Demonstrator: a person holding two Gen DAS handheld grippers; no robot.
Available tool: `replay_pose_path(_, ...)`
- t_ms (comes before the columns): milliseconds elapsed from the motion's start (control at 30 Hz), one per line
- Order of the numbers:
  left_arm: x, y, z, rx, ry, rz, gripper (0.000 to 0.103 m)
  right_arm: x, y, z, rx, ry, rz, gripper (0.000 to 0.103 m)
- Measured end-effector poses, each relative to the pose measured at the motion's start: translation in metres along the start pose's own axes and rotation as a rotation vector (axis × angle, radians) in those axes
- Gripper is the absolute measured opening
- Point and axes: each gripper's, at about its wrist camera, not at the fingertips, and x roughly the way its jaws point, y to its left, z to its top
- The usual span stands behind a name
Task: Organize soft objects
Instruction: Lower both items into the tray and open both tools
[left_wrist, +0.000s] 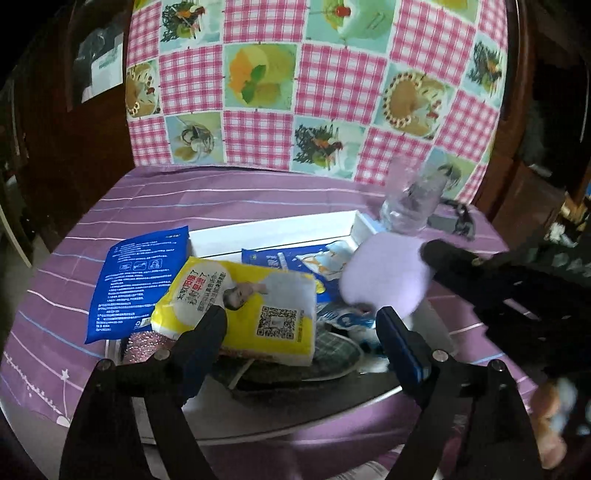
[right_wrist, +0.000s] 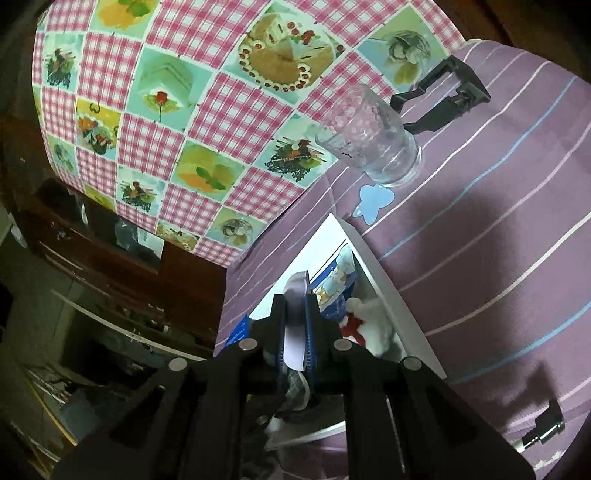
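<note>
My left gripper (left_wrist: 299, 332) stands open over a white box (left_wrist: 273, 225) filled with soft packets. A yellow-and-white pack (left_wrist: 251, 302) lies on the pile, its near edge between my fingers but not pressed by both pads. A blue packet (left_wrist: 136, 280) leans on the box's left rim. My right gripper (right_wrist: 295, 299) is shut on a thin lavender pad (right_wrist: 293, 332). In the left wrist view this pad (left_wrist: 384, 273) hangs over the right part of the box, with the right gripper (left_wrist: 432, 254) behind it.
A clear glass (right_wrist: 369, 140) stands on the purple striped cloth (right_wrist: 498, 229) just beyond the box, with a black clip (right_wrist: 443, 96) behind it. A white plush with red (right_wrist: 369, 325) lies in the box. A checked cloth (left_wrist: 332, 92) hangs behind the table.
</note>
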Motion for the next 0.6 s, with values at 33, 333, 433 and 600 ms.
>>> replay_pose_path(33, -0.004, 0.000, 0.001, 0.002, -0.005, -0.002, 0.083, 0.001, 0.000, 0.000, 0.001, -0.001, 0.000, 0.011)
replay_pose_path(333, -0.031, -0.006, 0.007, 0.023, -0.071, -0.003, 0.083, 0.019, 0.004, -0.009, -0.024, 0.056, -0.034, 0.012)
replay_pose_path(433, -0.032, -0.002, 0.008, 0.008, -0.070, 0.011, 0.083, 0.024, -0.001, -0.010, -0.008, 0.071, -0.099, 0.014)
replay_pose_path(600, -0.034, 0.001, 0.008, -0.013, -0.071, 0.032, 0.083, 0.017, -0.004, -0.006, -0.013, 0.055, -0.160, 0.037)
